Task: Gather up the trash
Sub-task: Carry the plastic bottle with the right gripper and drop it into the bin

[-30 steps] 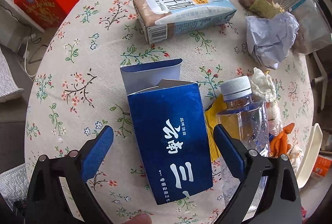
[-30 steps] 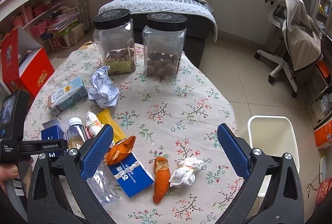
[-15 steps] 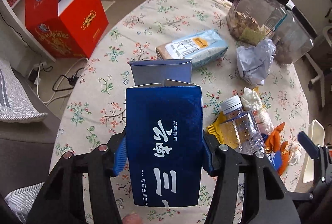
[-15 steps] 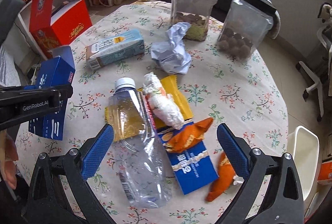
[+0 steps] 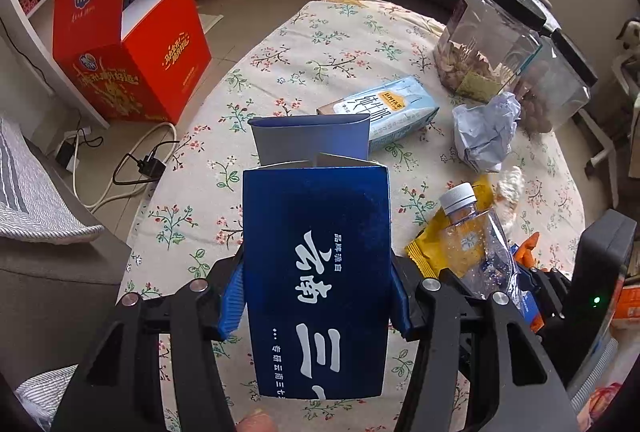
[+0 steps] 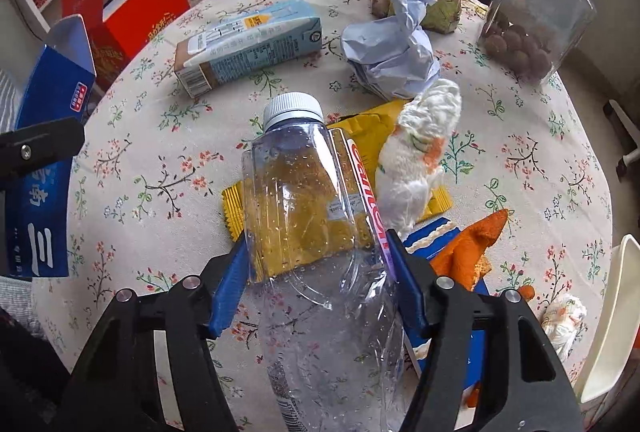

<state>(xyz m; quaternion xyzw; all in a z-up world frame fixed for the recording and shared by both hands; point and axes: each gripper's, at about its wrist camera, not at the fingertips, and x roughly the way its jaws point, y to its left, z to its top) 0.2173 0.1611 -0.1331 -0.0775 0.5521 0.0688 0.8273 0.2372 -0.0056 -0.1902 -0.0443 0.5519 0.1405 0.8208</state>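
Left gripper (image 5: 316, 300): your blue pads are pinched on both long sides of the dark blue carton (image 5: 316, 272), which rides clear of the table with its top flap open and pointing away from you.
Right gripper (image 6: 318, 284): your pads are pressed against the flanks of the clear plastic bottle (image 6: 316, 232), white cap forward; whether it is lifted or resting on the yellow wrapper (image 6: 436, 198) I cannot tell.
Grip advice: the bottle wall looks thin and already dented, so squeeze only enough to hold; more pressure will likely buckle it and let it slip.
Lift advice: raise the bottle straight up first, since the white tissue wad (image 6: 416, 160) lies just beside it and could be dragged along.
Near neighbours: the crumpled paper (image 6: 394, 48) and milk carton (image 6: 248, 44) lie ahead of the cap, the orange wrapper (image 6: 468, 248) just to your right.
Table edge (image 5: 168, 168): it curves close on the carton's left, with cables on the floor below.
Open room: the open red box (image 5: 132, 48) stands on the floor beyond that edge; the two jars (image 6: 536, 4) block the far side, so swing left, not forward.
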